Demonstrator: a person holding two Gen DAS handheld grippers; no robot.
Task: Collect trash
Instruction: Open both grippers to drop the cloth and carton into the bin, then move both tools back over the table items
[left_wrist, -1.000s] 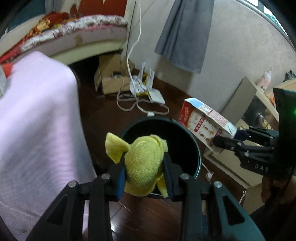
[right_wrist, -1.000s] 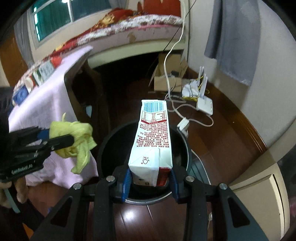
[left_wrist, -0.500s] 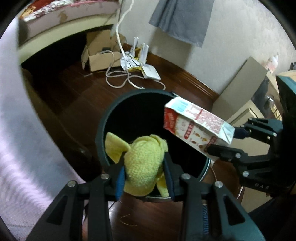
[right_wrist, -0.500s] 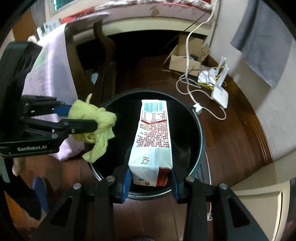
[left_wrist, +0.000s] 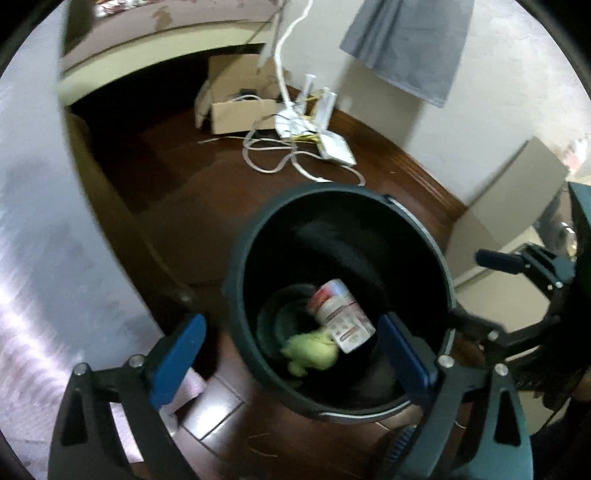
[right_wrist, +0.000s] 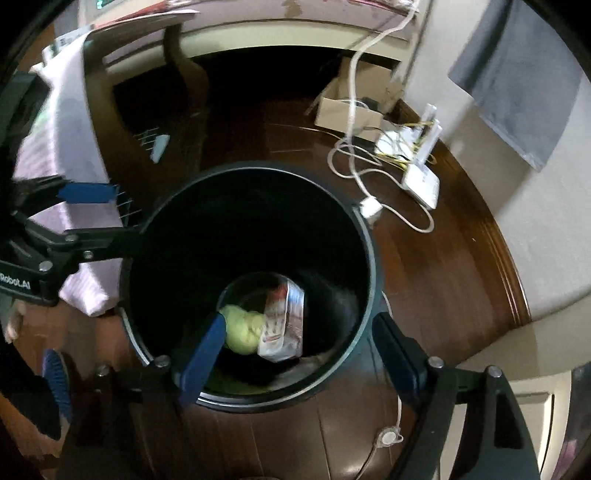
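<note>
Dim indoor light, fisheye bending and dark corners, slight motion blur throughout, and the bin (left_wrist: 338, 302) interior deep in shadow.

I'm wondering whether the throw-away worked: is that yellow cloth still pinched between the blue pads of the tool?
No, the yellow cloth lies at the bottom of the black bin beside the carton, and the left gripper stands open and empty.

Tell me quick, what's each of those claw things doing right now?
Left gripper: open, empty; jaws just opened, yellow cloth lies in the bin.
Right gripper: open, empty; jaws just opened, carton dropped in too.
</note>
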